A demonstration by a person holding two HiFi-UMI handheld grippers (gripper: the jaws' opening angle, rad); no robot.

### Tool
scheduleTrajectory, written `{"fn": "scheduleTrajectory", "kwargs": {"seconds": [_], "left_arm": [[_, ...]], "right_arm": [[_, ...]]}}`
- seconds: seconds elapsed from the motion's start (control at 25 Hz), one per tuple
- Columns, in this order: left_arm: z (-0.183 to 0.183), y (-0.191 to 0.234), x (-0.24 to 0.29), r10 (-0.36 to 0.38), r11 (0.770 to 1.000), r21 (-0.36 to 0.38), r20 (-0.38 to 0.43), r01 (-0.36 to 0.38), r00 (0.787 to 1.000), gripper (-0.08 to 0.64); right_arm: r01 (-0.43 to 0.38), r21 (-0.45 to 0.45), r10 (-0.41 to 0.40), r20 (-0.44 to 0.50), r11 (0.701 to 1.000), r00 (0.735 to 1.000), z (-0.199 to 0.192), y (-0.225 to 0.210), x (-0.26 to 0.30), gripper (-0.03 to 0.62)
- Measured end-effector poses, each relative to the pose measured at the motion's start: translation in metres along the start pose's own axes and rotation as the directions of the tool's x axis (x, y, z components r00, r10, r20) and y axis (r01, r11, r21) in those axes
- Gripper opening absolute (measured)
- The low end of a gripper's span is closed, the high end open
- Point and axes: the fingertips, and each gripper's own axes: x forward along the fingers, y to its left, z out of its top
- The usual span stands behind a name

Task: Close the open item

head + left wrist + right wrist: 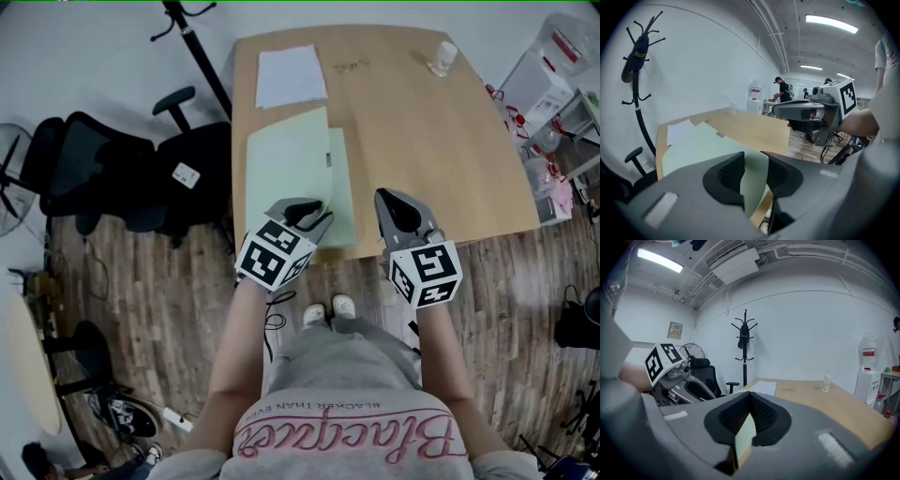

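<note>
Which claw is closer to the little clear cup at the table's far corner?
Right. The right claw is at the table's near edge, more in line with the cup; the left claw is farther left, gripping the green folder.

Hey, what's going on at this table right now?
A person stands at the near edge of a wooden table, with a two-jaw tool in each hand. The left tool is clamped on the near corner of the cover of a pale green folder that lies open on the table. The right tool sits just right of the folder, its jaws together on a pale green slip. I can't tell whether that slip belongs to the folder. The folder is not closed yet.
</note>
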Motion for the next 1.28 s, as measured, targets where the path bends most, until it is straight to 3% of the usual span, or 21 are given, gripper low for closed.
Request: {"fn": "scheduleTrajectory", "kwargs": {"seconds": [0.48,1.28], "left_arm": [[-0.020,-0.015,0.042,-0.074,0.997,0.014,-0.141,0.077,0.987,0.118],[-0.047,-0.032,0.078,-0.169,0.984,0.017,-0.265,0.180,0.949,0.137]], "right_arm": [[-0.001,0.021,0.002,-0.031,1.000,1.000,-0.013,-0.005,0.010,0.003],[-0.029,0.043,0.034,-0.132,0.999,0.991,-0.049,-0.011,0.030,0.003]]}}
